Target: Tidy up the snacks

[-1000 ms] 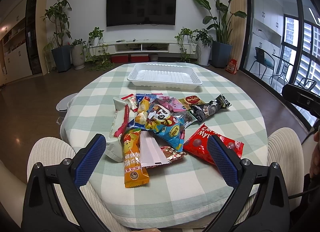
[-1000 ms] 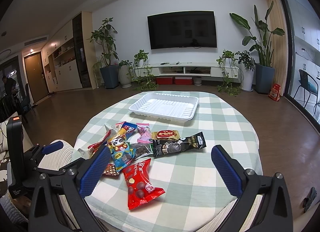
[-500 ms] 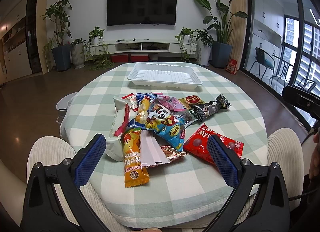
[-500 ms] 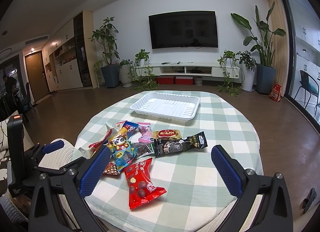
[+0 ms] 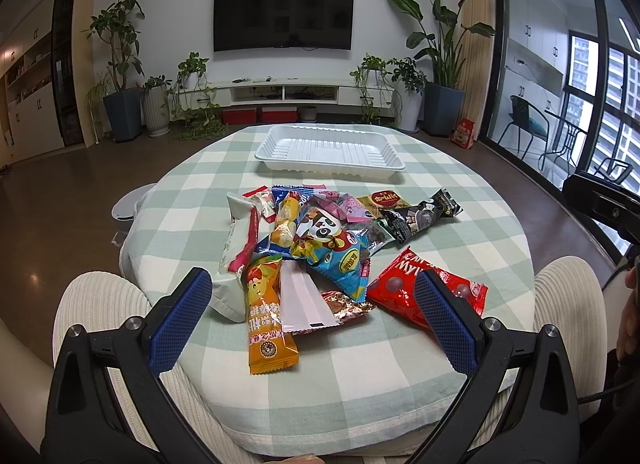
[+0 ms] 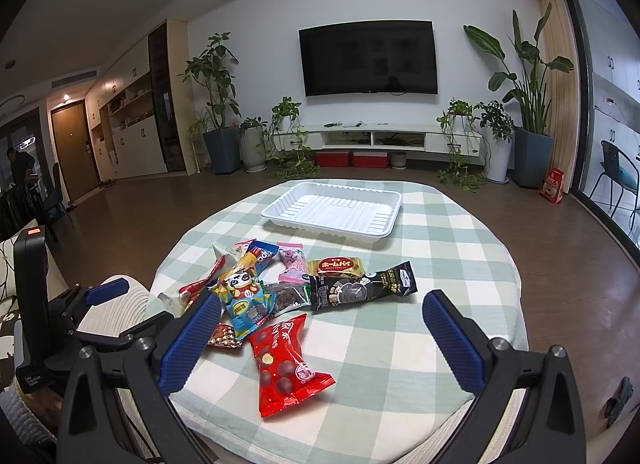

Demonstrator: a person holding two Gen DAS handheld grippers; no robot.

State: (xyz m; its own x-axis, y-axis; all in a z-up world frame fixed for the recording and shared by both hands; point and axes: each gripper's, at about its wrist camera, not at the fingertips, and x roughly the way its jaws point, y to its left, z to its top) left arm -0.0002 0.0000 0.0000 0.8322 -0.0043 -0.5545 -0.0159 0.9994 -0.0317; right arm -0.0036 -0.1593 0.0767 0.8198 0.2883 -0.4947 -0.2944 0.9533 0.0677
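A heap of snack packets (image 5: 320,240) lies on the near half of a round table with a green checked cloth (image 5: 460,184). An orange packet (image 5: 266,320), a red packet (image 5: 420,292) and a black packet (image 5: 424,216) sit at its edges. A white plastic tray (image 5: 330,152) stands empty at the far side. My left gripper (image 5: 312,304) hovers open above the near edge, over the orange and red packets, holding nothing. My right gripper (image 6: 320,324) is open too, above the red packet (image 6: 282,364), with the heap (image 6: 256,288) and tray (image 6: 334,210) beyond.
Two cream ribbed chair backs (image 5: 96,304) (image 5: 568,296) flank the table's near edge. The left gripper's body (image 6: 36,304) shows at the left of the right wrist view. Beyond the table are wooden floor, potted plants, a low TV cabinet (image 5: 296,92) and a glass door (image 5: 560,104).
Both views have shifted only slightly. The snacks and tray lie where they were, and both grippers stay open.
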